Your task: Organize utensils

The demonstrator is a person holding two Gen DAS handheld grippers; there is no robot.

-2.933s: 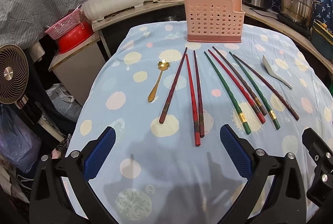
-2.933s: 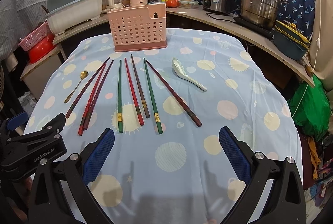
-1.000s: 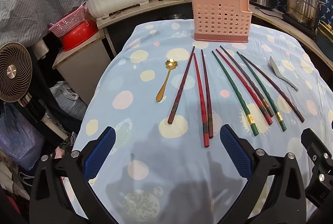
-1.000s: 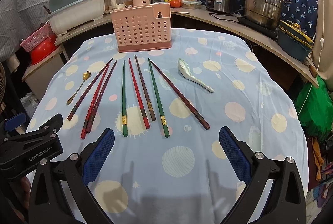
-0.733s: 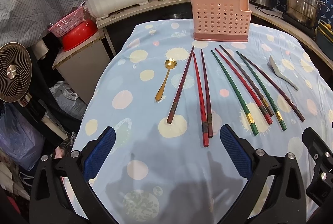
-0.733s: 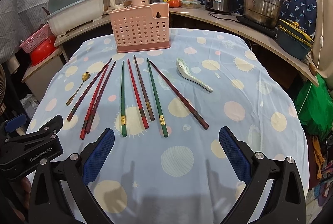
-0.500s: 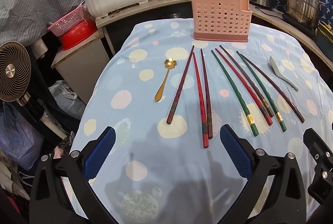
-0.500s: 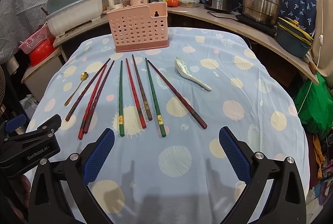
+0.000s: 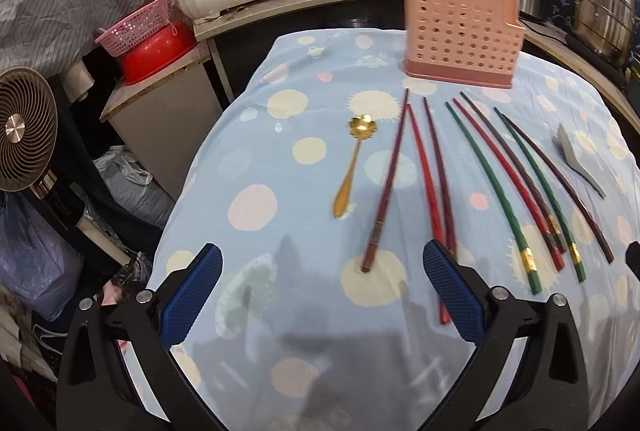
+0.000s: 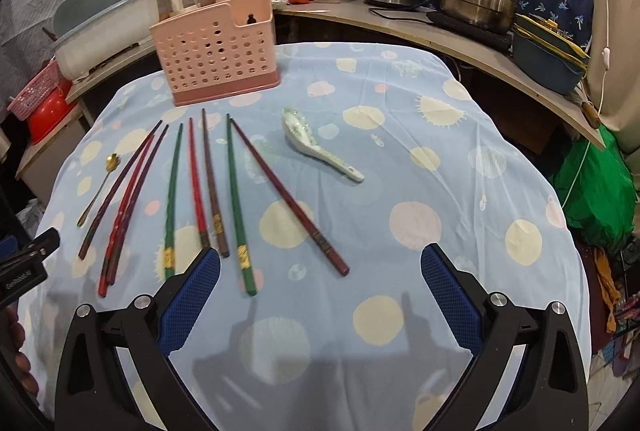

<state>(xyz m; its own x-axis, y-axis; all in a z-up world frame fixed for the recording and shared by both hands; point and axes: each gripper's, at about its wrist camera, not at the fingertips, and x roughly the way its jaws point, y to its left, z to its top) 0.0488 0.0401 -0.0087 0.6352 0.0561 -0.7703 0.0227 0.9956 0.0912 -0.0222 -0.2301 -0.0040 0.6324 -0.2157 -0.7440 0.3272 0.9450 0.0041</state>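
Left wrist: left tongs (image 9: 322,289) wide, empty, above tabletop (image 9: 280,371); chopsticks (image 9: 436,179) and gold spoon (image 9: 352,161) lie flat before pink rack (image 9: 460,39).

Right wrist: right tongs (image 10: 320,289) wide, empty; white spoon (image 10: 320,147) right of chopsticks (image 10: 212,187).

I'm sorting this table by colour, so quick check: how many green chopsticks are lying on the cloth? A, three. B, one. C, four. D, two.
D: the right wrist view shows just two green chopsticks, one left of the red one and one further right, both with gold bands near the thick end; the rest are red or dark brown.
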